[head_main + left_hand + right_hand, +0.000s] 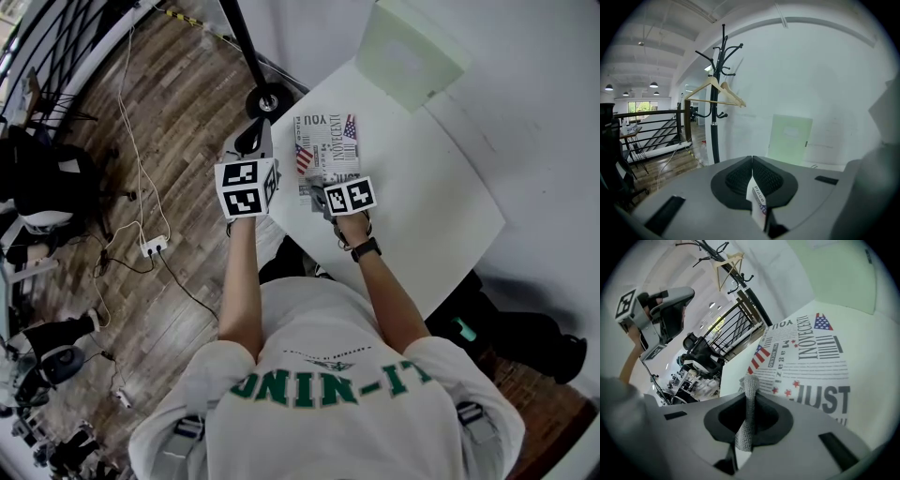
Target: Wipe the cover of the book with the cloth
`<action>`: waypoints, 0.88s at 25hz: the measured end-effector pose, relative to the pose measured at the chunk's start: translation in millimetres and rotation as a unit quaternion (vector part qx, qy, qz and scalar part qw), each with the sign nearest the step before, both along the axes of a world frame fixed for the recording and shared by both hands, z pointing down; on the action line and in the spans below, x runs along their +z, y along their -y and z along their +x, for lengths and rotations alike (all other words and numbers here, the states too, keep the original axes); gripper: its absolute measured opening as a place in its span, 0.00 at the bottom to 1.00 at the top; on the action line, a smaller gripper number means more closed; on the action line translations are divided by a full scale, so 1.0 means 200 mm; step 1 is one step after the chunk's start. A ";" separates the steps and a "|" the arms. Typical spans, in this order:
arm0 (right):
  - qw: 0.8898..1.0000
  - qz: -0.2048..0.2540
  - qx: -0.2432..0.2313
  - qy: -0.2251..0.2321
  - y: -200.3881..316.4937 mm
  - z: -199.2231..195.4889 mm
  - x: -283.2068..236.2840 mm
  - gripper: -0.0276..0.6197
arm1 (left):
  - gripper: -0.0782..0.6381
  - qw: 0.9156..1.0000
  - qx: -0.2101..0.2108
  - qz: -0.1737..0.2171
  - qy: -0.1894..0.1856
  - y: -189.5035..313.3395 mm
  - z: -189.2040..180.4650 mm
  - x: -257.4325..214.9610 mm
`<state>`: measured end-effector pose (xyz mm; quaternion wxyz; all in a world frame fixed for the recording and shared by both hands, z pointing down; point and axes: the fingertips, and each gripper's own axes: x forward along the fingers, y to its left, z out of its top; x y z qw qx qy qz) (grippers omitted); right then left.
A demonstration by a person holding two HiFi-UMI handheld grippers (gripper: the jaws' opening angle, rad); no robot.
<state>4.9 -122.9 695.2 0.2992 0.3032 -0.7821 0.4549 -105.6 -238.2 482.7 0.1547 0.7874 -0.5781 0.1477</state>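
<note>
Pinching left tongs: closed on book edge.
right tongs: cloth is clamped, held over book's near end.

The book's near edge — hidden beneath the right tool.

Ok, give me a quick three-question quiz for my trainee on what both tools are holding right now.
1. True or false: the right tool is open and empty.
2. What does the left tool pinch? A) a hanger B) a thin printed slip C) a cable
3. Fill in: the book lies flat on the white ____.

Key:
1. False: it is shut on the grey cloth, just above the book.
2. B
3. table
</note>
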 end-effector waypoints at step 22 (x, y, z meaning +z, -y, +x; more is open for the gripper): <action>0.980 0.127 0.035 -0.149 -0.02 0.61 -0.08 0.10 | 0.13 0.999 0.003 0.037 0.011 -0.30 0.01 -0.25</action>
